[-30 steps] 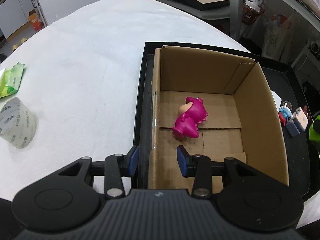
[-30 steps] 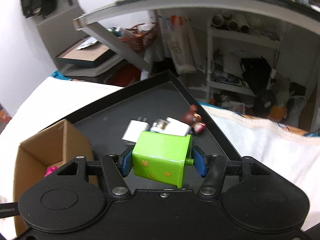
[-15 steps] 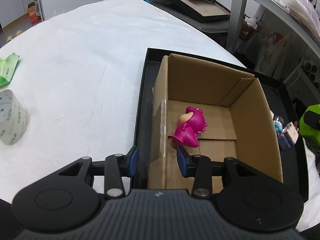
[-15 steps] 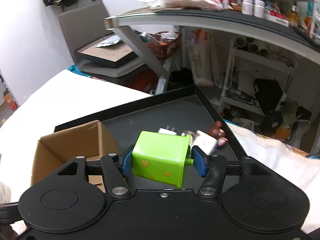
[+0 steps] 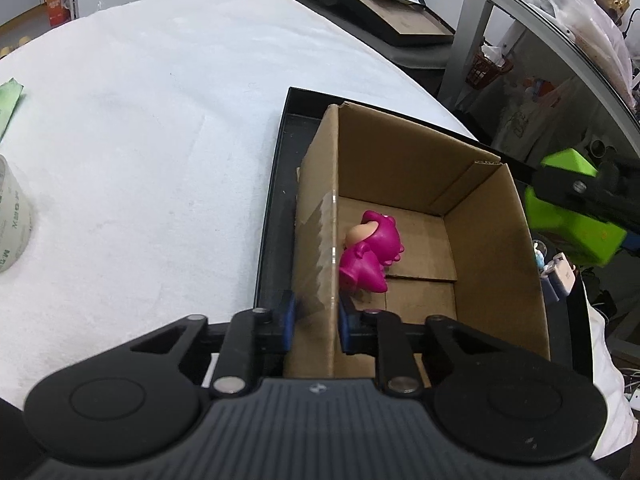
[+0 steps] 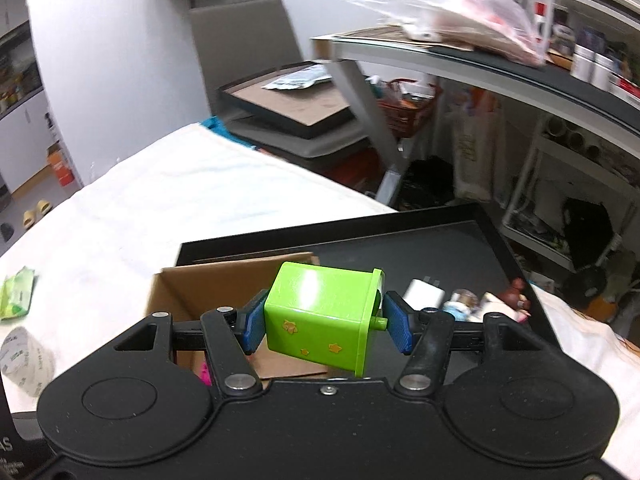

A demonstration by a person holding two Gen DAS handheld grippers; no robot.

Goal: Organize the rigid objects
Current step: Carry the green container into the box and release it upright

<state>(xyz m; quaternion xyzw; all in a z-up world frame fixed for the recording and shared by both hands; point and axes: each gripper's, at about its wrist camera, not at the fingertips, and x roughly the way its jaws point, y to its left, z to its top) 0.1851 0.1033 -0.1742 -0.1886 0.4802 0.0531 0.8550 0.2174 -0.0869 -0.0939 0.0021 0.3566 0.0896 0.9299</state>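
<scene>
An open cardboard box (image 5: pixel 492 248) stands in a black tray (image 5: pixel 272 208) on the white-covered table. A pink toy figure (image 5: pixel 372 252) lies on the box floor. My left gripper (image 5: pixel 316 322) straddles the box's near left wall; its jaws are closing and the blue pads press the cardboard from both sides. My right gripper (image 6: pixel 326 322) is shut on a green cube with yellow stars (image 6: pixel 316 312) and holds it in the air over the tray, by the box's (image 6: pixel 208 284) right side. In the left wrist view the green cube (image 5: pixel 568 224) hangs beyond the box's right wall.
A white charger (image 6: pixel 424 292) and small figures (image 6: pixel 516 300) lie in the tray to the right of the box. A tape roll (image 5: pixel 8 232) and a green packet (image 5: pixel 8 100) sit on the table at far left. Shelves and a desk stand behind.
The left jaws have closed from wide apart onto the box's left wall. The right gripper has carried the green cube up and leftward, nearer the box.
</scene>
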